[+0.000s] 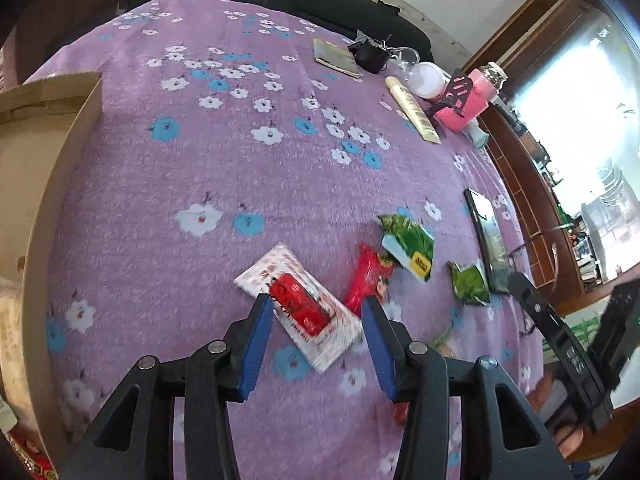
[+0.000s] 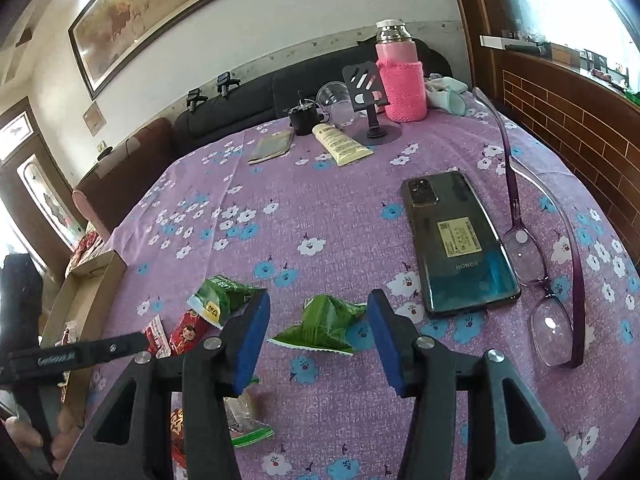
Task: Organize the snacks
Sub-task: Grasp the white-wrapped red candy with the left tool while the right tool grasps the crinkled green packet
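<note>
Several snack packets lie on the purple flowered tablecloth (image 1: 200,152). My left gripper (image 1: 317,304) is open just above a white packet with a red label (image 1: 304,308), and its pads do not press it. To the right lie a red packet (image 1: 366,280) and a green-and-white packet (image 1: 410,246). My right gripper (image 2: 318,298) is open over a small crumpled green packet (image 2: 320,326), which lies flat on the cloth in the gap between the pads. A cardboard box (image 1: 48,184) stands at the left table edge with snacks inside.
A phone (image 2: 456,240) lies face down right of the green packet, with purple glasses (image 2: 536,264) beside it. At the far edge stand a pink bottle (image 2: 400,80), a cream tube (image 2: 344,144), a phone stand (image 2: 368,92) and a plastic cup (image 2: 336,100).
</note>
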The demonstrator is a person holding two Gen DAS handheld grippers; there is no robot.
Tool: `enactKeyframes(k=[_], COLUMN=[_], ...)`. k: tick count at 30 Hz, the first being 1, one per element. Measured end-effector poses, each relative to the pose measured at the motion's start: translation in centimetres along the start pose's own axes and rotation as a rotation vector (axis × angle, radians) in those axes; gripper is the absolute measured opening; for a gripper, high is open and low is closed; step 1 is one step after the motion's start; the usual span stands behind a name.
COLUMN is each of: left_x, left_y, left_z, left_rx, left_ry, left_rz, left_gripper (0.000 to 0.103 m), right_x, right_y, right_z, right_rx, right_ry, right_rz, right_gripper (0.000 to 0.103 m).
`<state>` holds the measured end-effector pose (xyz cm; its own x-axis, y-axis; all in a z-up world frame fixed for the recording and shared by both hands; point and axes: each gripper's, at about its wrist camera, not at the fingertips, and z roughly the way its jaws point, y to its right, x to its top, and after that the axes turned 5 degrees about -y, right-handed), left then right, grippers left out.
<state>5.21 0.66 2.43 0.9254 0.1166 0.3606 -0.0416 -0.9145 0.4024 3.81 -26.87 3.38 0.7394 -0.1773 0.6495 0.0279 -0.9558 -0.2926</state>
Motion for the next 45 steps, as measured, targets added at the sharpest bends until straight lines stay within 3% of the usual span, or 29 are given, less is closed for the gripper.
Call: enactKeyframes(k=[2,4,6,7,8,12,20,24,27,37,45], left_x=[0.4,0.5,0.4,0.2,0.2,0.2,-0.2,-0.2,-0.2,-0.6,-1.5], left_y=[0.4,0.5,0.7,0.6,0.4,-0.7,0.2,0.0,0.0,0.2,2.3], left_z=[0.7,1.6,1.7,1.8,1.7,1.5,1.7,1.6,1.6,-0.2,-1.7], left_rx=[0.051,0.051,0.076,0.1,0.103,0.047,0.094,0.084,0.088,0.051,0.111], left_ry=[0.016,0.023,0.046,0.062,0.075,0.086,0.109,0.11,0.114,0.186,0.29], left_rz=[0.025,0.042,0.081,0.097,0.101,0.094,0.134,0.126,0.126,0.131,0.232], left_gripper=[0.049,0.048,0.042,0.029,0.025,0.025,0.025,0.025,0.025,0.025,0.025], right_x=[-0.1,-0.1,-0.2,-0.3,-0.3,-0.7,-0.7,-0.9,-1.0,-1.3,-2.0], right_y=[0.1,0.2,0.1,0.0,-0.2,-0.8,-1.3,-1.9,-1.7,-3.4,-5.6], right_z=[0.1,0.4,0.9,1.1,1.4,2.4,4.4,5.0,4.0,1.1,0.6], right_rx=[0.006,0.013,0.018,0.017,0.014,-0.013,-0.101,-0.15,-0.159,-0.041,-0.002], right_ry=[-0.004,-0.012,-0.034,-0.042,-0.053,-0.087,-0.117,-0.118,-0.072,0.03,0.059], right_rz=[0.006,0.009,0.002,-0.003,-0.01,-0.041,-0.063,-0.105,-0.107,-0.145,-0.238], right_gripper=[0.05,0.05,0.05,0.05,0.05,0.05,0.05,0.036,0.033,0.033,0.033])
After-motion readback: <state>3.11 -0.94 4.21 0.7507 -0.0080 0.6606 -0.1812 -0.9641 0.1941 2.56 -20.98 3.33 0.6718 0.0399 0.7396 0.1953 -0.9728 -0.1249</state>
